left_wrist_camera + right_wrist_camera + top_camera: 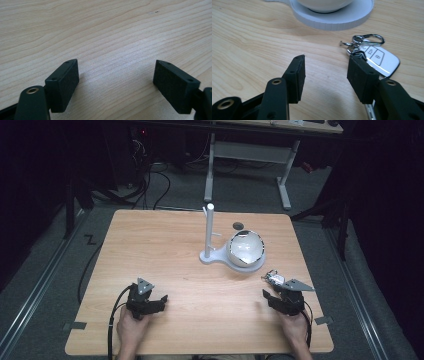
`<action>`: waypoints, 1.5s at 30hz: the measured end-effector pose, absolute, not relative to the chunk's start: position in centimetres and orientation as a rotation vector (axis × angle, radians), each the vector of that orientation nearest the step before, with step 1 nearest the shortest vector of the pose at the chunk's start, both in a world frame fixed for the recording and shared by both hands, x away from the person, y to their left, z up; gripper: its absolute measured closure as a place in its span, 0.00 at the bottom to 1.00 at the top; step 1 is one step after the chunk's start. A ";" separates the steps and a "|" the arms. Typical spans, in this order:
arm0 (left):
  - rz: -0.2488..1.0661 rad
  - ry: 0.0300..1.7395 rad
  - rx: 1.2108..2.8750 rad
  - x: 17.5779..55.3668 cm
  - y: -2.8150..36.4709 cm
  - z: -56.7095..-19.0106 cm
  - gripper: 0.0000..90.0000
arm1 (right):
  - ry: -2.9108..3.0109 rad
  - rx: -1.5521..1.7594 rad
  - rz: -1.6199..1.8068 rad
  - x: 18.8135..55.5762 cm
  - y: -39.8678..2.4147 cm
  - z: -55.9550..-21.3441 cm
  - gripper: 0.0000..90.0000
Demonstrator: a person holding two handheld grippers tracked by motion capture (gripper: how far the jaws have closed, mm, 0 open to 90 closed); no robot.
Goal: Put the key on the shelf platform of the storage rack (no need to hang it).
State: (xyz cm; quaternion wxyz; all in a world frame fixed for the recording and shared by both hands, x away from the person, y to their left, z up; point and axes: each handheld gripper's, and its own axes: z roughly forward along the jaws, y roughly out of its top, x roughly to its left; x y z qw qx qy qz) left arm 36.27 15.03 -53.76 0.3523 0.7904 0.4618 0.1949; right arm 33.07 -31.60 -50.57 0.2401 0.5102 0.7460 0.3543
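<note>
In the high view the left hand-held gripper (pixel 159 299) rests at the lower left of the frame on the wooden counter (pixel 165 250), and the right hand-held gripper (pixel 267 293) sits at the lower right, each gripped by a hand coming in from the bottom edge. A car key fob (pixel 273 278) lies on the counter just above the right hand-held gripper, small and hard to read from here. Right of the frame's centre stands a white stand (pixel 210 236) with an upright post, and on its round base sits a white bowl-shaped piece (pixel 245 248).

The right gripper view gives what the high view cannot: the fob (pixel 378 58) is silver-edged with buttons on a white face and carries a metal key ring (pixel 364 39) at its far end. It lies at the right of the frame, beside and partly behind the right-hand jaw, not between the jaws. Those jaws stand partly apart with bare wood between them, holding nothing. The stand's round base (pixel 332 17) fills the upper middle.

The left gripper view shows its two jaws spread wide over plain wood grain, gripping nothing.
</note>
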 end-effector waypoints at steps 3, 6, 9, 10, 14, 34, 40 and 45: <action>0.505 1.195 2.044 36.3 15.0 -53.8 0.23 | 2.044 1.394 0.946 33.4 -32.0 -50.5 0.55; 0.505 1.196 2.043 36.3 15.0 -53.8 0.23 | 2.033 1.407 0.926 33.8 -32.3 -50.3 0.57; 0.503 1.195 2.045 36.3 15.0 -53.8 0.23 | 2.017 1.406 0.931 34.2 -32.6 -50.0 0.58; 0.503 1.195 2.045 36.3 15.0 -53.8 0.23 | 2.017 1.406 0.931 34.2 -32.6 -50.0 0.58; 0.505 1.196 2.043 36.3 15.0 -53.8 0.23 | 2.023 1.419 0.894 35.0 -33.0 -49.9 0.59; 0.505 1.195 2.044 36.3 15.0 -53.8 0.23 | 2.068 1.433 0.804 37.7 -33.2 -50.6 0.65; 0.505 1.196 2.042 36.3 15.0 -53.8 0.23 | 2.080 1.419 0.775 38.0 -32.9 -51.1 0.67; 0.505 1.196 2.042 36.3 15.0 -53.8 0.23 | 2.083 1.403 0.758 37.9 -32.8 -51.1 0.73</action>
